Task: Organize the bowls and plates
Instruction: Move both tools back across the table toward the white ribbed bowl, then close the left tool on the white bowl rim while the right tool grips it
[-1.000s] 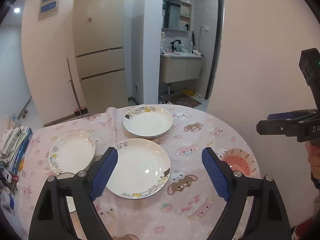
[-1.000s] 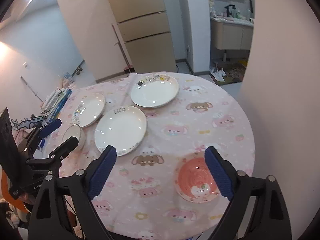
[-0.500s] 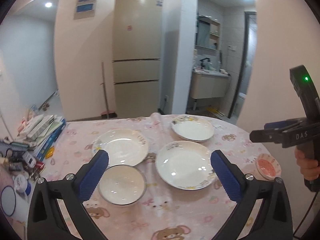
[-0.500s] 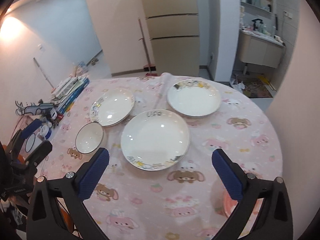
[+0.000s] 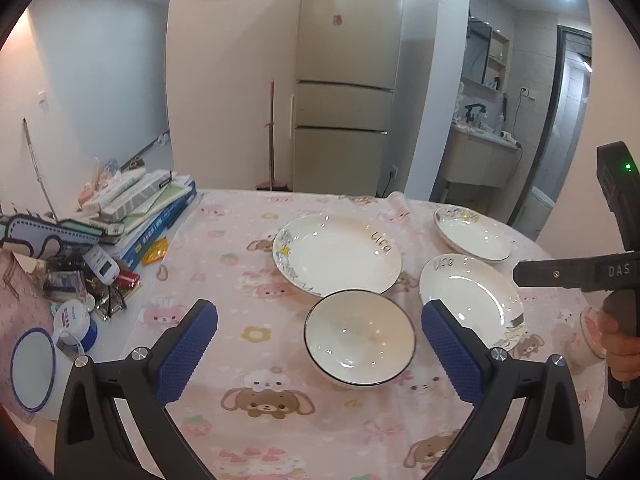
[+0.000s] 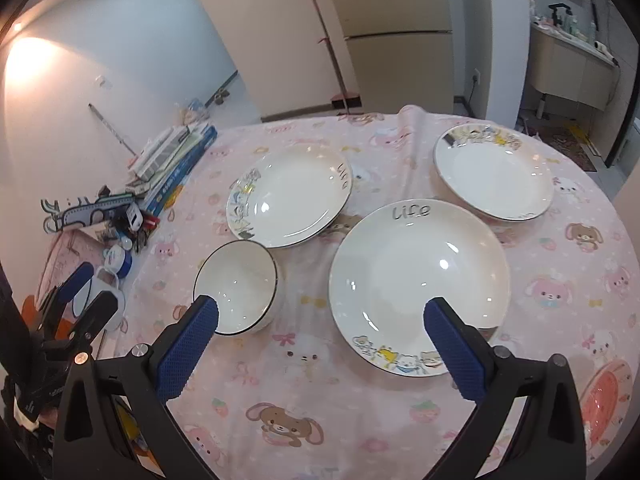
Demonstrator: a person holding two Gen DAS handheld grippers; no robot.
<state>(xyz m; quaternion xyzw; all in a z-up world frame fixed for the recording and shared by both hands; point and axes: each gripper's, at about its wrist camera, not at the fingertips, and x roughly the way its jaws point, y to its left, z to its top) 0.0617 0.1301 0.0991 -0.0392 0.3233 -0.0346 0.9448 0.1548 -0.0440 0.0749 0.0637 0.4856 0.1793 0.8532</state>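
Three white plates lie on the round table with the pink cartoon cloth (image 6: 304,364): a near plate (image 6: 420,284), a far left plate (image 6: 288,196) and a far right plate (image 6: 494,172). A white bowl (image 6: 236,286) with a dark rim stands left of the near plate. A pink bowl (image 6: 604,396) sits at the right edge. My right gripper (image 6: 320,344) is open above the table, near the front of the near plate. My left gripper (image 5: 318,356) is open, with the white bowl (image 5: 360,336) just ahead between its fingers. The plates (image 5: 336,252) lie beyond.
Books and boxes (image 5: 140,204) are stacked at the table's left side, with small clutter (image 5: 92,276) and a white mug (image 5: 32,364) in front. A fridge (image 5: 348,80) and a broom (image 5: 272,132) stand behind. The right gripper's body (image 5: 608,268) shows at the right.
Both grippers have swung left and come lower and closer to the table. The white bowl now lies right before the left gripper. Both stay open.
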